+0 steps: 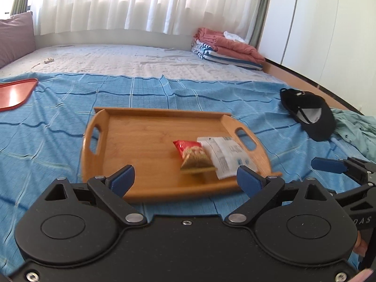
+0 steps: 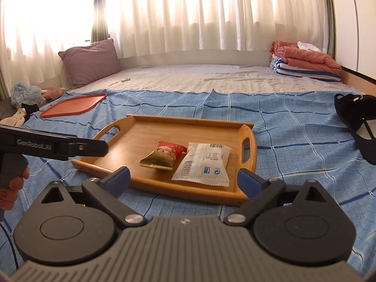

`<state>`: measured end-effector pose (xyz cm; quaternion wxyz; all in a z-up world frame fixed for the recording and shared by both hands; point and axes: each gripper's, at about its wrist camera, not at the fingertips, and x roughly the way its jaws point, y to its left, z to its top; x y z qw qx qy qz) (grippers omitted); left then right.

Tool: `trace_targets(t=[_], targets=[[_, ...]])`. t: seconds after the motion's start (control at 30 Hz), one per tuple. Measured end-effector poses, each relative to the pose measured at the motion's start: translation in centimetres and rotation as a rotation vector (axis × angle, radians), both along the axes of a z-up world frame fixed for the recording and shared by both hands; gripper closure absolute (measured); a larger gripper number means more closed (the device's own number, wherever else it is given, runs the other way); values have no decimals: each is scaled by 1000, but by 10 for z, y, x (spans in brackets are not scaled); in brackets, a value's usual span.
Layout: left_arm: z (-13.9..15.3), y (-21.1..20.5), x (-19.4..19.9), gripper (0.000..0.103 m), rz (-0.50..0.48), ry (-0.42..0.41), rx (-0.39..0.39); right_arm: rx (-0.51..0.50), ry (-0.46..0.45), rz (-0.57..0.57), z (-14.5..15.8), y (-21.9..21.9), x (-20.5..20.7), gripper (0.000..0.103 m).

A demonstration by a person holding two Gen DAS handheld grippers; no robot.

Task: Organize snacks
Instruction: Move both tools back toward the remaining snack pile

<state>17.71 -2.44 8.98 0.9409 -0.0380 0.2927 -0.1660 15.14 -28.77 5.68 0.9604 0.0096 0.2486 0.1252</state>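
A wooden tray (image 1: 131, 141) (image 2: 145, 141) with cut-out handles lies on the blue checked bedspread. In it sit a red and gold snack packet (image 1: 193, 156) (image 2: 162, 156) and, touching its right side, a white snack packet (image 1: 225, 155) (image 2: 203, 164). My left gripper (image 1: 185, 179) hovers at the tray's near edge, open and holding nothing. My right gripper (image 2: 183, 178) also stands open and empty, just short of the tray's near rim. In the left wrist view the right gripper's blue finger (image 1: 329, 165) shows at the far right. In the right wrist view the left tool's black body (image 2: 54, 146) crosses the left side.
A red tray (image 1: 14, 94) (image 2: 72, 105) lies at the left on the bedspread. A black cap (image 1: 307, 114) (image 2: 354, 119) and a green garment (image 1: 357, 131) lie to the right. Folded blankets (image 1: 225, 47) (image 2: 305, 60) and a purple pillow (image 2: 90, 61) sit far back.
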Motion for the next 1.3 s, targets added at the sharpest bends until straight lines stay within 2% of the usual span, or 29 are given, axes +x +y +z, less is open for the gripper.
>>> trace_targets(t=[0.17,0.3,0.5,0.63,0.87,1.03,1.3], targets=[[7,10,-42,8,-4,-31,4,-17,-24,-10,5,9,-37,2],[12,18,-72,6,-13,-51,-11,-71,-69,-43,6,17,-62,0],[10,26,-112,4,-5,-105,6,-102,-97,-78,-1,21,-88,0],[0,35,-136,3,28,-133,-9,-121,-103,-126,-11,23,-101,0],[-23,44,-165,3,103,-143,4,-12,-61,-221,-33,20,-112,0],[-39,44,-183,3,132,-166,47,-11,-50,-263,-47,24,-123,0],[-61,38,-194,6,168,-175,85,-45,-25,-256,-63,32,-136,4]])
